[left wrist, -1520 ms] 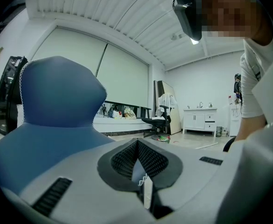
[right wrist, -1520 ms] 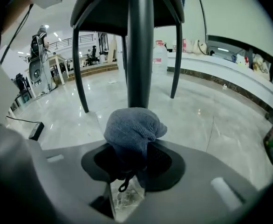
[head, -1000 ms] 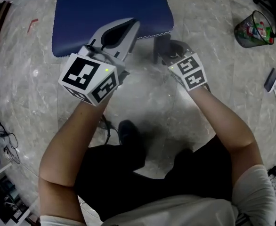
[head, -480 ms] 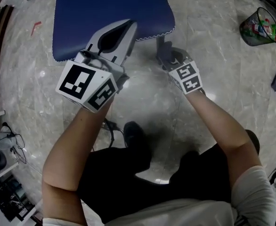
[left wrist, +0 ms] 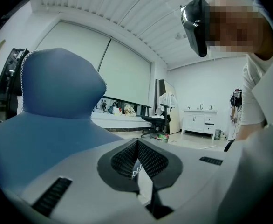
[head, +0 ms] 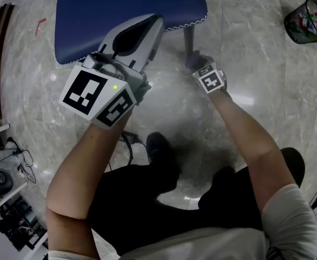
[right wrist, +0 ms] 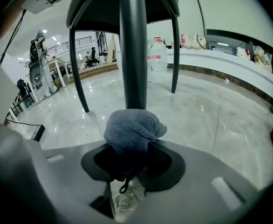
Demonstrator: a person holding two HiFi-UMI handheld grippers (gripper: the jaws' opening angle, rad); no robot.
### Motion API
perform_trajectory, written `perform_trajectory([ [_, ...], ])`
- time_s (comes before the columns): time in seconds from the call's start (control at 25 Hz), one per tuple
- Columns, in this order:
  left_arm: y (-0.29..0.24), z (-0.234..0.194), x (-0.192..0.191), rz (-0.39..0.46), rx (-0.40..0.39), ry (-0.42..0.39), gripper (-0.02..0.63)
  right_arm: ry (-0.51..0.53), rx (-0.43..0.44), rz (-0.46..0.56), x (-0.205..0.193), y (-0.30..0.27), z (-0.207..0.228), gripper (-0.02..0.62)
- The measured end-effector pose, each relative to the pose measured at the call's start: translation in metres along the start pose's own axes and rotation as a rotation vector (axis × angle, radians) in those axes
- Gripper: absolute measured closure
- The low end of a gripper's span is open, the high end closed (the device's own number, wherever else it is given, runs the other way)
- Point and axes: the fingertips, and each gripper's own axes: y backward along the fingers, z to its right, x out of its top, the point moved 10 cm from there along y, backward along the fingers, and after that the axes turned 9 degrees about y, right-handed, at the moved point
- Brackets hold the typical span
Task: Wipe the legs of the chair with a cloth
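We are holding the right gripper [right wrist: 132, 149] low under the chair, its jaws clamped on a bunched grey cloth [right wrist: 133, 127]. The cloth is sitting against the near side of the dark chair leg [right wrist: 133, 50] straight ahead of it, low on the leg, just above the pale marble floor [head: 174, 107]. Two more legs [right wrist: 78, 69] are standing farther off, one left and one right. We are holding the left gripper [head: 152, 23] higher, at the near edge of the blue seat [head: 126, 10], with its jaws together and nothing between them. A wire bin [head: 309, 20] is standing far right.
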Motion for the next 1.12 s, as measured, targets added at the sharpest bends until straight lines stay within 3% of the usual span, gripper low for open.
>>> perform_trajectory([
  [0.12, 0.001, -0.002, 0.001, -0.002, 0.008, 0.012, 0.600, 0.032, 0.005, 0.039, 0.025, 0.025, 0.003, 0.460],
  [0.36, -0.003, -0.003, 0.002, 0.013, 0.010, 0.021, 0.600, 0.102, 0.006, 0.267, 0.120, 0.119, 0.020, 0.459],
  [0.56, -0.006, -0.004, 0.006, 0.009, 0.007, 0.023, 0.600, 0.096, 0.006, 0.374, 0.176, 0.173, 0.033, 0.459],
  [0.8, -0.008, -0.005, 0.007, 0.003, 0.013, 0.027, 0.600, 0.105, -0.059, 0.389, 0.149, 0.147, 0.028, 0.460],
  [1.12, -0.007, -0.010, 0.005, 0.008, 0.004, 0.029, 0.600, 0.081, -0.039, 0.175, 0.067, 0.055, 0.017, 0.457],
])
